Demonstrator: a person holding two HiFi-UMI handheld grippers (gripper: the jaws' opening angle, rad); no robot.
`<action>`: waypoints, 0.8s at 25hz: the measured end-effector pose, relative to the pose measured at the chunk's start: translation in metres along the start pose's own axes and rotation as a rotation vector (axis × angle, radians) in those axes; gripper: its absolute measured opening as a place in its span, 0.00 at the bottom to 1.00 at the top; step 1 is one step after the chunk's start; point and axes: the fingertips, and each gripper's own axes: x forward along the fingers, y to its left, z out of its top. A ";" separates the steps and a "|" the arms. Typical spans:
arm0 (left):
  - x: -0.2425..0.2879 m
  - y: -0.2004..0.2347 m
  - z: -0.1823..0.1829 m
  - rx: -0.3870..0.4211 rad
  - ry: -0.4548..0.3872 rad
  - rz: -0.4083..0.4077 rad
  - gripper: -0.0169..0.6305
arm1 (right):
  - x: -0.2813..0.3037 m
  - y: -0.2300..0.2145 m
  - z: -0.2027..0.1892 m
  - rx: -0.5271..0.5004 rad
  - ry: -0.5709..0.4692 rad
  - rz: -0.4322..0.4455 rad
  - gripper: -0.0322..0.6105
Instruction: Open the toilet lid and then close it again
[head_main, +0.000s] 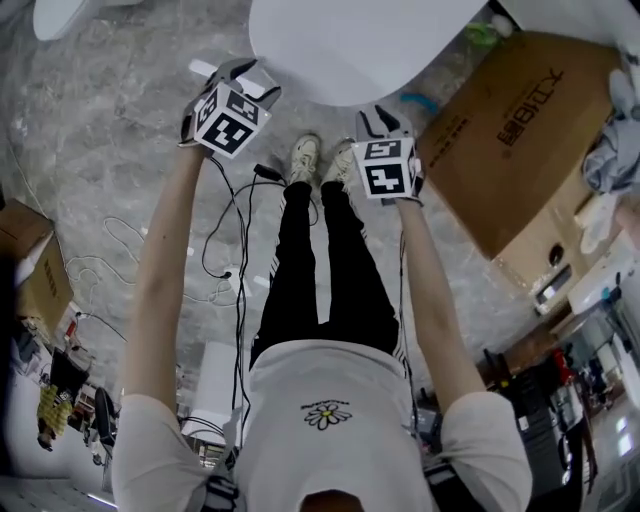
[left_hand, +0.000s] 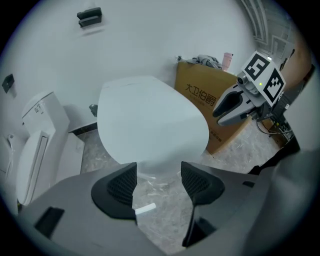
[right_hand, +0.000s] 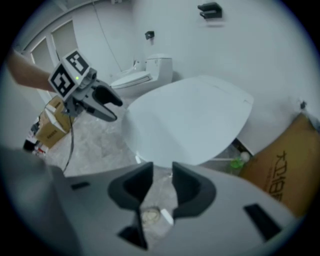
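Toilet lid white, down or nearly down, rounded front rim toward the person's shoes. Just short of that rim, at its left part, the left gripper: jaws spread wide, nothing between the pads, only floor and a white scrap in the gap. At the rim's right part, the right gripper: jaws about half apart, gripping nothing, floor visible through the gap. Both sets of tips close under the rim's edge; contact unclear.

Right of the lid, near its side, a large cardboard box with cloth on top, tightening the room there; a small green item between box and lid. Left of the lid, open grey marbled floor out to a second toilet. Behind the lid, plain white wall with a black fitting high up. In front of the lid, loose black cables on the floor.
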 end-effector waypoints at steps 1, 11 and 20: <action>-0.012 0.003 0.012 0.003 -0.018 0.010 0.49 | -0.011 -0.001 0.012 -0.015 -0.019 -0.007 0.26; -0.209 0.041 0.231 -0.033 -0.450 0.189 0.48 | -0.185 -0.049 0.216 -0.052 -0.421 -0.154 0.20; -0.428 -0.029 0.367 0.036 -0.896 0.397 0.28 | -0.406 -0.034 0.289 -0.004 -0.839 -0.217 0.12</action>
